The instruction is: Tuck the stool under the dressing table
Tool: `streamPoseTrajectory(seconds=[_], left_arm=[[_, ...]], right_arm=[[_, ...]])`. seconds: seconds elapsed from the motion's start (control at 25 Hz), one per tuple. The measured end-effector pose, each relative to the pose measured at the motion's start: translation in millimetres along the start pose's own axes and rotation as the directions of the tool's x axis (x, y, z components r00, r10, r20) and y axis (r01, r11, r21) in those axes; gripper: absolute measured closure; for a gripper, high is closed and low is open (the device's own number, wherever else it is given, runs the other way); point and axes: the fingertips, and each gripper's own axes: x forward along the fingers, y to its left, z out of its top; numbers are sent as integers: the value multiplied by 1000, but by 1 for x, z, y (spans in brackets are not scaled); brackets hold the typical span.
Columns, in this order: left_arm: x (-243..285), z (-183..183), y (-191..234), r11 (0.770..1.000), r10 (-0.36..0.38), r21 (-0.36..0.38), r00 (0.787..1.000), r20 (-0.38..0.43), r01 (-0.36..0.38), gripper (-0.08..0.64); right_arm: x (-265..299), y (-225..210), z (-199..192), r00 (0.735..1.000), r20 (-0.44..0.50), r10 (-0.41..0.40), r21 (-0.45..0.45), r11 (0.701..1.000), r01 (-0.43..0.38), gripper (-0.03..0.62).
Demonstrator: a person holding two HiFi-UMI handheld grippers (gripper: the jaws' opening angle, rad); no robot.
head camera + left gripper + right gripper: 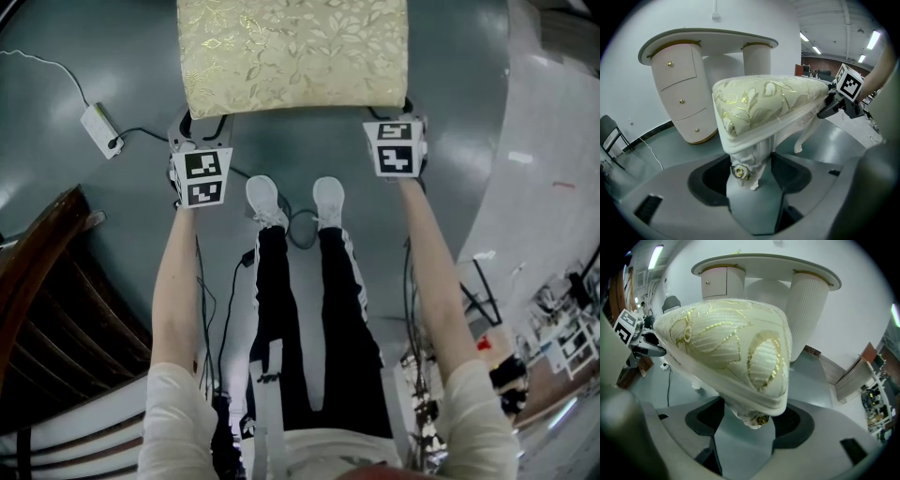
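Stool [292, 56] cushion cream, gold-leafed, left gripper [199, 131] and right gripper [401, 117] clenched on its corners

A glossy grey floor [309, 141], white wall [740, 18], strip lights [873, 40] overhead.

A white power adapter [100, 127] with a thin white cord [42, 61] is seen lying on the grey floor [112, 56] at the upper left of the head view. A black cable [145, 133] is seen leaving the adapter, and dark wooden rails [37, 281] are shown curving along the left edge. At the centre a pair of white shoes [263, 200] and black trousers [309, 309] are shown, with a loop of black cable [292, 230] lying between the shoes. In the left gripper view a black folding chair [611, 140] is seen standing at the left by the white wall [628, 28], and strip lights [873, 40] are seen lit on the ceiling at the upper right.
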Motion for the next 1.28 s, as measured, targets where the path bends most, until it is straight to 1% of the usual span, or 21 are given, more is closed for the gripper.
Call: streamPoseTrajectory(seconds=[0.08,0.16,0.48,0.64,0.8,1.04,1.28], left_arm=[[-1,-2,-4,1000,13,-21,1000,-9,-13,290],[-2,-4,-6,1000,12,-24,1000,-2,-12,290],[1,0,0,1000,-24,16,999,33,23,290],[4,1,5,1000,-12,23,998,60,11,290],[6,-2,0,999,-28,25,999,32,27,290],[6,-3,-1,1000,-4,-3,1000,14,4,290],[4,-3,-2,1000,25,-17,999,28,-24,289]], right_arm=[[2,-3,3,1000,-4,13,-20,1000,-13,279],[0,-3,2,1000,-3,11,-25,1000,-11,279],[-5,2,-5,1000,-9,-20,15,1000,21,279],[-2,6,-2,999,21,-26,23,999,25,279],[-6,4,-10,999,19,-35,35,999,34,279],[-3,2,-4,999,25,-27,13,1000,26,279],[-2,0,0,998,60,-13,-7,1000,13,279]])
